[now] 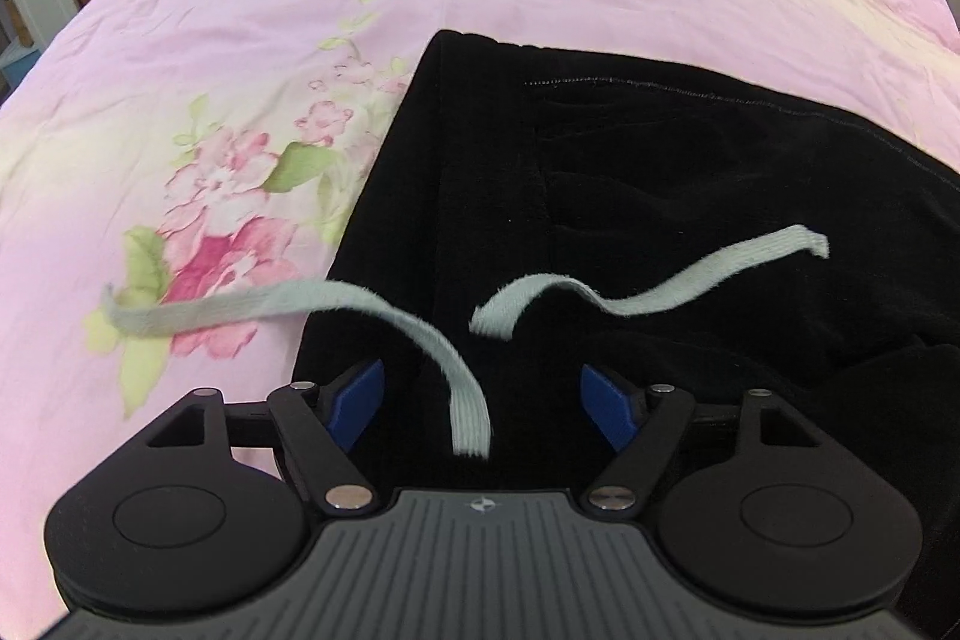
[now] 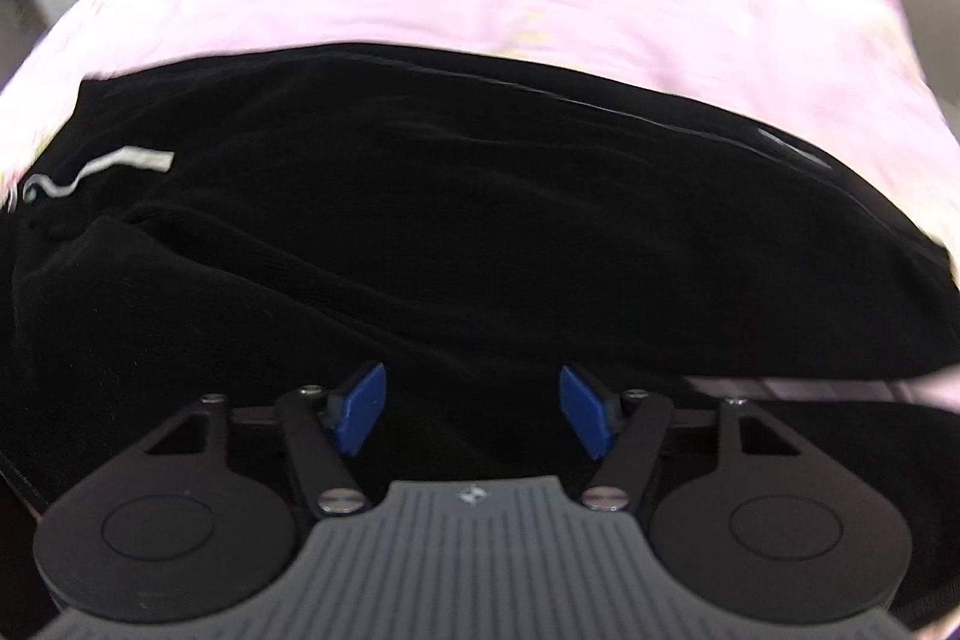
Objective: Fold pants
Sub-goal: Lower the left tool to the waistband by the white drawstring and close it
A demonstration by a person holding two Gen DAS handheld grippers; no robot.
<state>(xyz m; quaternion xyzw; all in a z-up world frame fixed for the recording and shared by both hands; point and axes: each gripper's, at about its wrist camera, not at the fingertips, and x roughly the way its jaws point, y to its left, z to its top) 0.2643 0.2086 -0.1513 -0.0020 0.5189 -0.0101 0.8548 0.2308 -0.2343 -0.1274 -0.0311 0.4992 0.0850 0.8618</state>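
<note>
Pants (image 1: 660,196), black, are shown lying spread on a bed, directly under both grippers. Nearest the left wrist camera, the left gripper (image 1: 482,403) is seen with its jaws wide and nothing pressed between the blue pads (image 1: 358,403); one pale drawstring (image 1: 420,334) trails down between them, untouched, its far end lying out over the floral quilt (image 1: 228,58). The second drawstring (image 1: 660,289) lies curled on the black cloth just beyond. The waistband end is thus judged to face this hand, presumably as the edge to be gripped for a fold. In the blurred right wrist view, the right gripper (image 2: 472,412) is shown over a bulge of the same cloth, jaws parted somewhat less widely, with no pad seen pressing the fabric. Beyond the pants, bare pink quilt extends to the far edge. No readable writing or brand is visible; only a small emblem (image 1: 480,505) marks each gripper body.
</note>
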